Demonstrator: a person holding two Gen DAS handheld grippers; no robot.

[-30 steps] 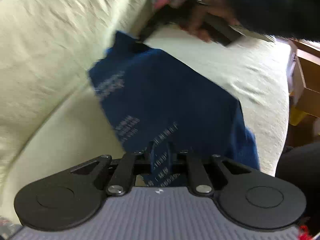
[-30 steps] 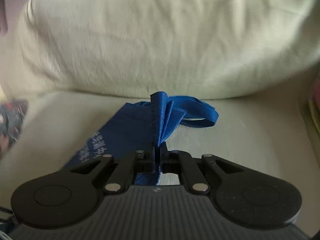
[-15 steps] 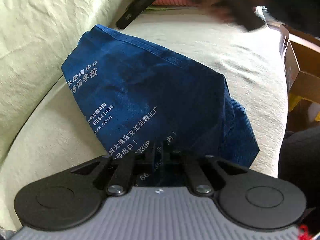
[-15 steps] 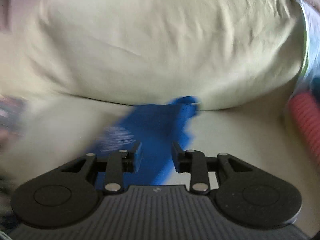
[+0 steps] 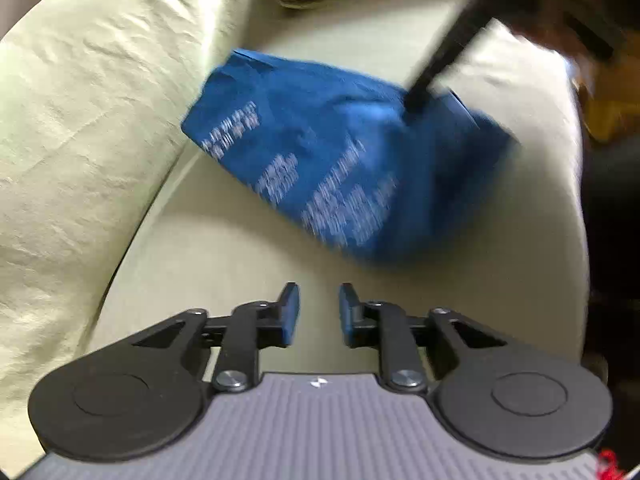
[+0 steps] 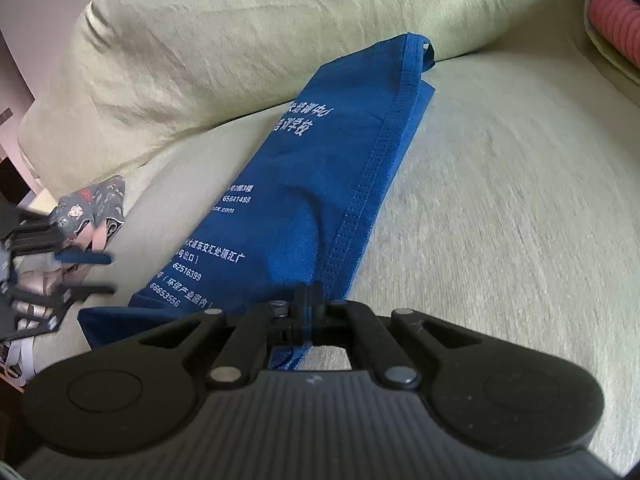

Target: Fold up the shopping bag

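released since half a second ago: left gripper (image 5: pixel 319 312), fingers apart, empty. right gripper (image 6: pixel 306 308) clamps blue shopping bag (image 6: pixel 304 184); partly folded on sofa seat (image 6: pixel 500 200), folds remain.

A home living room, shown by the pale green fabric sofa seat (image 6: pixel 500 200) with its plump matching back cushion (image 6: pixel 240 40) and a patterned cloth pouch (image 6: pixel 92 204) lying at the seat's edge.

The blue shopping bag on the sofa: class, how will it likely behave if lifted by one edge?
The blue shopping bag lies creased and folded flat, so it would probably droop limply. Thin stitched fabric suggests light weight. The right tool, shut on its edge, seems to hold easily.
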